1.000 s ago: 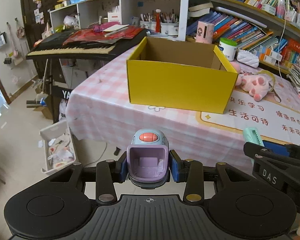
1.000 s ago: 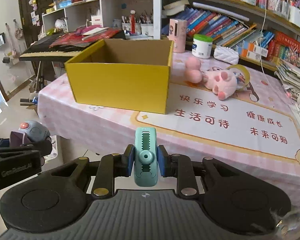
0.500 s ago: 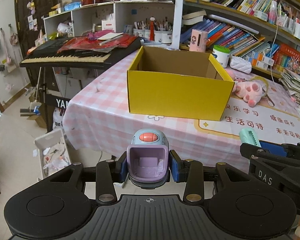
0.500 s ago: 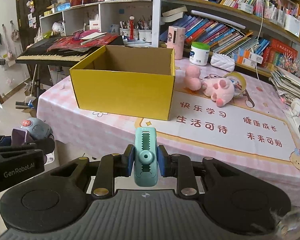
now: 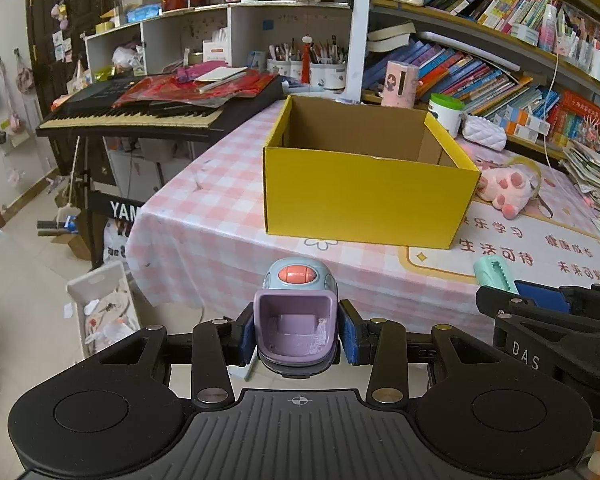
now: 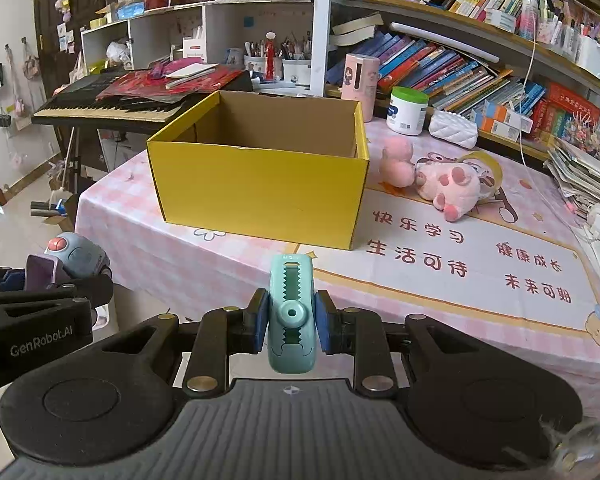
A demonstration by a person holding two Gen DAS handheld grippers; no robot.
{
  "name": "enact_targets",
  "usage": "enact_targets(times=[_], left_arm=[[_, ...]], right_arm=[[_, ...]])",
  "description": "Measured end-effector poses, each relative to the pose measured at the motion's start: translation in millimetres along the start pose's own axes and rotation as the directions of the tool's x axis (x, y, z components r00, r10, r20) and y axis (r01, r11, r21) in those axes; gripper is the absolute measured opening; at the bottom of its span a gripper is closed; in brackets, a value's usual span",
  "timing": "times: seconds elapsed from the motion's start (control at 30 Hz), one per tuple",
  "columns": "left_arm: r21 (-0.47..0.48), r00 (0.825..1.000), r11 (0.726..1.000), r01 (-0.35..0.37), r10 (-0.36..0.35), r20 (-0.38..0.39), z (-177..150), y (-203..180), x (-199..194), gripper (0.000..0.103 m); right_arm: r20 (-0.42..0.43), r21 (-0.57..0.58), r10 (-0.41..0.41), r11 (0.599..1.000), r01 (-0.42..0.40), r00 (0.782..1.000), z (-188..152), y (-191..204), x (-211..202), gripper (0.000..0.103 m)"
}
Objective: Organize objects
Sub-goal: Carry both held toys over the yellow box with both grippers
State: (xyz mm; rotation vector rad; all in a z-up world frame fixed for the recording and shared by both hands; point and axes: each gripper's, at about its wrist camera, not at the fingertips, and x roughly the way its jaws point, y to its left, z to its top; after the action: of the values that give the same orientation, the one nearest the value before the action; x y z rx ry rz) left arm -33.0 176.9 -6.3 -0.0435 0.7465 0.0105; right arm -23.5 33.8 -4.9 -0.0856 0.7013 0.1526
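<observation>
My left gripper (image 5: 296, 334) is clenched on a small purple and grey-blue plastic toy with an orange-red button (image 5: 296, 312), its blue pads (image 5: 246, 336) pressed against both sides. My right gripper (image 6: 291, 322) is clamped the same way on a mint-green plastic clip-shaped object with a toothed slot (image 6: 291, 316), held upright between the fingers. Both hang in the air off the near edge of the table, side by side, each visible at the margin of the other's view.

Past them I see the pink checked tablecloth (image 5: 204, 216) and, on it, an open yellow cardboard box (image 6: 260, 184); I can't see its floor. Right of the box lies a pink plush toy (image 6: 448, 186), near a green-lidded white jar (image 6: 407, 114). To the left stands a black keyboard (image 5: 140, 114), and bookshelves (image 6: 480, 76) line the back.
</observation>
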Motion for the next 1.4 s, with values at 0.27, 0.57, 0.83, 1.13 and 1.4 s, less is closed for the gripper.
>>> enact_targets(times=[0.27, 0.57, 0.83, 1.13, 1.4], left_arm=[[-0.026, 1.0, 1.0, 0.001, -0.002, -0.012, 14, 12, 13, 0.039], [-0.016, 1.0, 1.0, -0.004, 0.004, -0.01, 26, 8, 31, 0.039], [0.004, 0.999, 0.999, -0.034, 0.034, 0.038, 62, -1, 53, 0.039], [0.021, 0.992, 0.999, -0.041, 0.039, 0.119, 116, -22, 81, 0.039], [0.032, 0.992, 0.997, -0.063, 0.06, 0.113, 154, -40, 123, 0.039]], right_arm=[[-0.011, -0.027, 0.008, 1.0, -0.009, 1.0, 10, 6, 14, 0.023], [-0.025, -0.039, 0.029, 0.999, -0.03, 0.999, 23, 6, 37, 0.023], [0.011, -0.046, 0.055, 0.997, -0.054, 0.998, 55, -5, 66, 0.023], [0.106, -0.055, 0.067, 0.997, -0.061, 0.992, 112, -31, 101, 0.023], [0.095, -0.104, 0.122, 0.988, -0.112, 0.988, 146, -45, 148, 0.023]])
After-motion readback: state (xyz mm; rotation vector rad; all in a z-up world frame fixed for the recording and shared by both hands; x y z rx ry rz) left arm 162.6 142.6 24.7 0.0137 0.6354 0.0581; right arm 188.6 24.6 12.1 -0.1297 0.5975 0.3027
